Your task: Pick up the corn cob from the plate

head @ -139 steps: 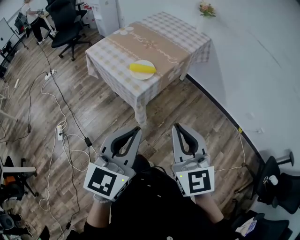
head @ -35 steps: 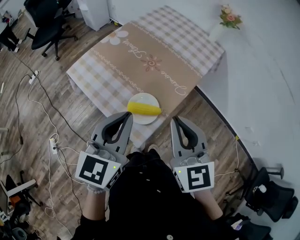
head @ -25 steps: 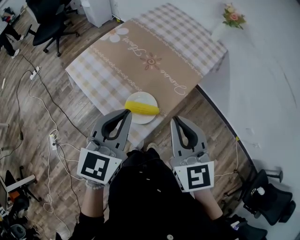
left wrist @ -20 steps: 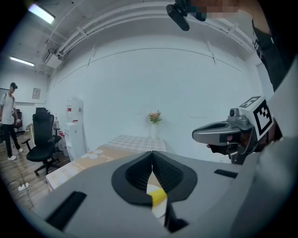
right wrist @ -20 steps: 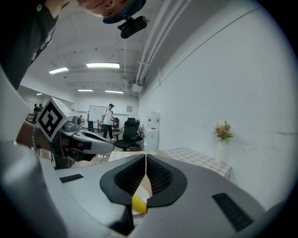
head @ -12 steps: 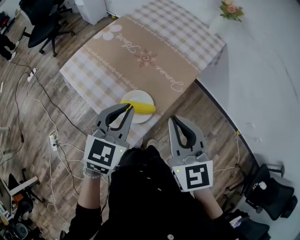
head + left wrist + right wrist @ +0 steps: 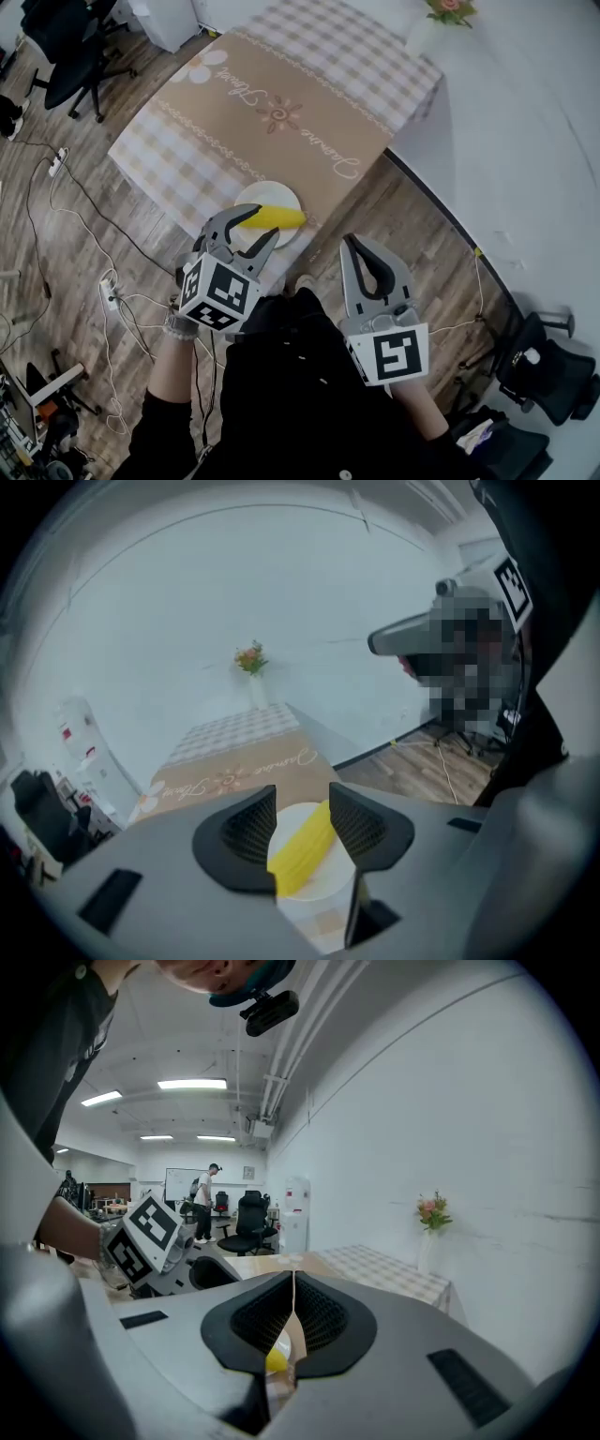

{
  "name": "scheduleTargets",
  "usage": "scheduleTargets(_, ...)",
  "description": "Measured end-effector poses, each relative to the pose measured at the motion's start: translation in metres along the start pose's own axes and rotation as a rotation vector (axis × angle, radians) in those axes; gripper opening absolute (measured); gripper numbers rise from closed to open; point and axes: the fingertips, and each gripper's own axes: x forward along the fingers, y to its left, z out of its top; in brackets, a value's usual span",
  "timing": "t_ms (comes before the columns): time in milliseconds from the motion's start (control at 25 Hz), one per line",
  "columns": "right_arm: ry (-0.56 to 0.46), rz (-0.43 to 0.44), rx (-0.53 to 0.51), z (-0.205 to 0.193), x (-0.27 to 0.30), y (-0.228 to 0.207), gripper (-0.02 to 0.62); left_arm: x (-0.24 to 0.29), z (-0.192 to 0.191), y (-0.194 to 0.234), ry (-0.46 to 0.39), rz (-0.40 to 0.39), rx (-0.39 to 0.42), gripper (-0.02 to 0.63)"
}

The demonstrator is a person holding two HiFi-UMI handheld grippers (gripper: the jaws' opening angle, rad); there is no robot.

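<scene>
Head view: tapered corn cob (image 7: 277,218), round plate (image 7: 266,193)

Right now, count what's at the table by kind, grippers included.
Corn: 1
Plate: 1
Flower bunch: 1
Grippers: 2; left gripper jaws opening, corn in line between them but not gripped; right gripper shut, empty
Total: 5

An open-plan office or lab is indicated. Black swivel chairs (image 7: 66,56) are parked on a wooden floor (image 7: 412,216) crossed by trailing cables (image 7: 92,190) and a power strip (image 7: 111,292). At the far end, ceiling strip lights (image 7: 191,1084), exposed pipes (image 7: 281,1063), a whiteboard (image 7: 183,1185) and a water dispenser (image 7: 293,1204) are seen.
</scene>
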Motion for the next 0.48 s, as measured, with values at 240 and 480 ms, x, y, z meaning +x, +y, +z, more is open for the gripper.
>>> scheduleTargets(240,0.004,-0.025,0.021,-0.006,-0.002,-0.004,0.043,0.029,-0.023,-0.01,0.13,-0.085,0.202,0.217)
scheduleTargets(480,0.037,-0.023,0.028,-0.013,-0.003,-0.004,0.043,0.051,-0.048,-0.013,0.21,-0.169,0.28,0.238)
